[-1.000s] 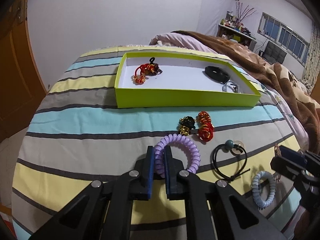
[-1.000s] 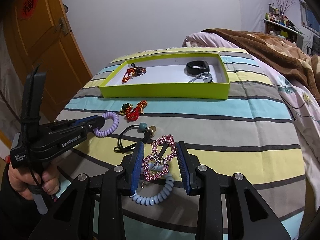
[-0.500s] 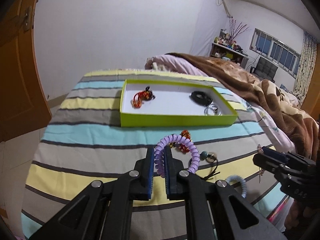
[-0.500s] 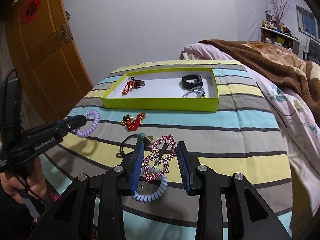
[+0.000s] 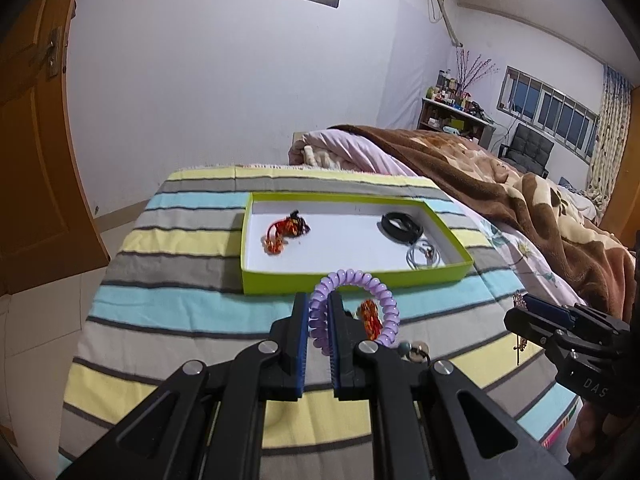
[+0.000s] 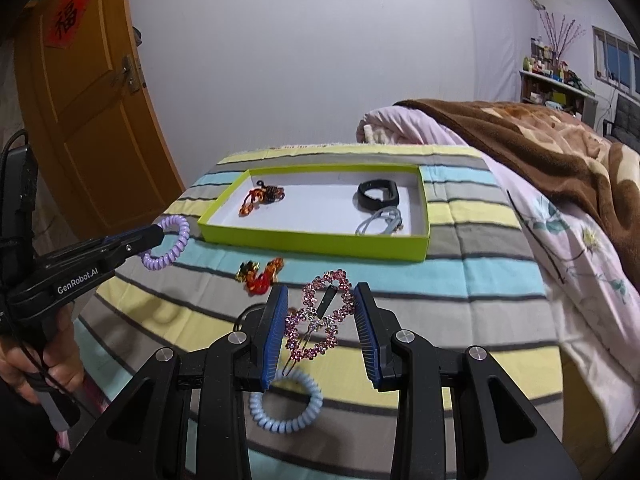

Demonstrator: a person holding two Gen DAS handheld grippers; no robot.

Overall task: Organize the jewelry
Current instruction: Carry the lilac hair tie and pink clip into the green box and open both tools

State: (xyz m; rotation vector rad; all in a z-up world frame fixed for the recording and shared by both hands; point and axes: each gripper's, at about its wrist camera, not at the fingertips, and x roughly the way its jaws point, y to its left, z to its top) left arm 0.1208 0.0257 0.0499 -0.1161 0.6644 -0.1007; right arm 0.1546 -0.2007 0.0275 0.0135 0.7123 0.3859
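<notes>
My left gripper (image 5: 318,304) is shut on a purple spiral hair tie (image 5: 384,300), held in the air in front of the lime green tray (image 5: 352,279); it also shows in the right wrist view (image 6: 170,248). My right gripper (image 6: 320,304) is shut on a pink rhinestone hair clip (image 6: 320,320), lifted above the striped bedspread. The tray (image 6: 312,239) holds a red-orange beaded piece (image 6: 260,196), a black band (image 6: 378,194) and a pale blue-grey cord (image 6: 380,222).
On the striped bedspread (image 6: 480,280) lie a red and gold beaded piece (image 6: 260,274) and a light blue spiral hair tie (image 6: 286,404). A brown blanket (image 6: 560,140) covers the bed at right. An orange door (image 6: 80,120) stands at left.
Both grippers have risen from the bedspread with their items. The purple hair tie and the pink clip are now higher and nearer the tray.
</notes>
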